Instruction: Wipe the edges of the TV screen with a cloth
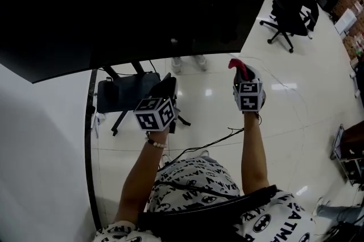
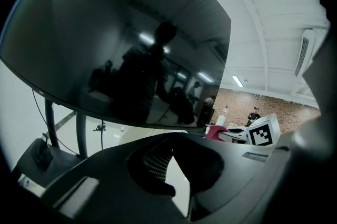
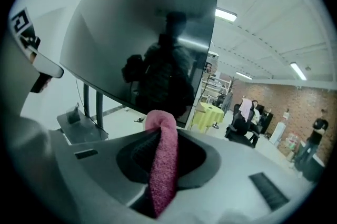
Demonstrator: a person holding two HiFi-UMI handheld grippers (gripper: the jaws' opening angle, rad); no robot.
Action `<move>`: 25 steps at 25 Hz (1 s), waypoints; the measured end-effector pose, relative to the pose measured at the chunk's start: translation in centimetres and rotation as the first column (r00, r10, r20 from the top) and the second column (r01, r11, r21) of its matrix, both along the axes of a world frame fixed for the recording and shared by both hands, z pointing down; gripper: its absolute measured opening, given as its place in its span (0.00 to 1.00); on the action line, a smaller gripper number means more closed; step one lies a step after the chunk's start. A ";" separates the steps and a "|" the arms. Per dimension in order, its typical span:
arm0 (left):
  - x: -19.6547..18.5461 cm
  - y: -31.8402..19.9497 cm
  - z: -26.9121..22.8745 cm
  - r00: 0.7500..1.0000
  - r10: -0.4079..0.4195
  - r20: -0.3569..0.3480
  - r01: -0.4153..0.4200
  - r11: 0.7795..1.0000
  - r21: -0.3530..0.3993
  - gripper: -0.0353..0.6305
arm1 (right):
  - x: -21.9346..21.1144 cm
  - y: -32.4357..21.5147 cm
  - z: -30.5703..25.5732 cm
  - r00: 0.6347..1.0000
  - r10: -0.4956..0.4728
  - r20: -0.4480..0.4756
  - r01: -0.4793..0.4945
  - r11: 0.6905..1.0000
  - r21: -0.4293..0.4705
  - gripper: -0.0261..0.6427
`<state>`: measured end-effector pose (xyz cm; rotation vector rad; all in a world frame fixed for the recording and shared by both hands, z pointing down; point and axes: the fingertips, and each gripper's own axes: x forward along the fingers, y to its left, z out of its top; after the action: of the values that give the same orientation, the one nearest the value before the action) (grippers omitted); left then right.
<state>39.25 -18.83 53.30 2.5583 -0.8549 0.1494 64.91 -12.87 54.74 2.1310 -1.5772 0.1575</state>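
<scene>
The dark TV screen [image 1: 131, 2] fills the upper left. Below it, the left tool [image 1: 166, 89] has its jaws slightly apart and empty. Right of centre, the right tool [image 1: 243, 77] is clamped on a pink cloth [image 1: 239, 68] near the screen's bottom edge.

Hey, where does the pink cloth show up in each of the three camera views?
Head view: cloth right of center, sticking up from the right claw.
Left gripper view: a small pink bit low and right of center, beside the marker cube.
Right gripper view: bottom center, pinched in that claw.
Shared landmark: the dark TV screen, above the cloth in all three.
</scene>
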 end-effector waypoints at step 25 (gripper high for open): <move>-2.4 1.8 -0.5 0.996 0.092 -0.013 -0.092 0.995 0.027 0.04 | -10.9 3.0 -0.6 0.953 -0.061 0.296 0.027 0.993 0.118 0.14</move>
<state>36.89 -16.98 52.81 2.6210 -0.7384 0.1488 54.03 -9.88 54.15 2.2383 -1.8409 0.4025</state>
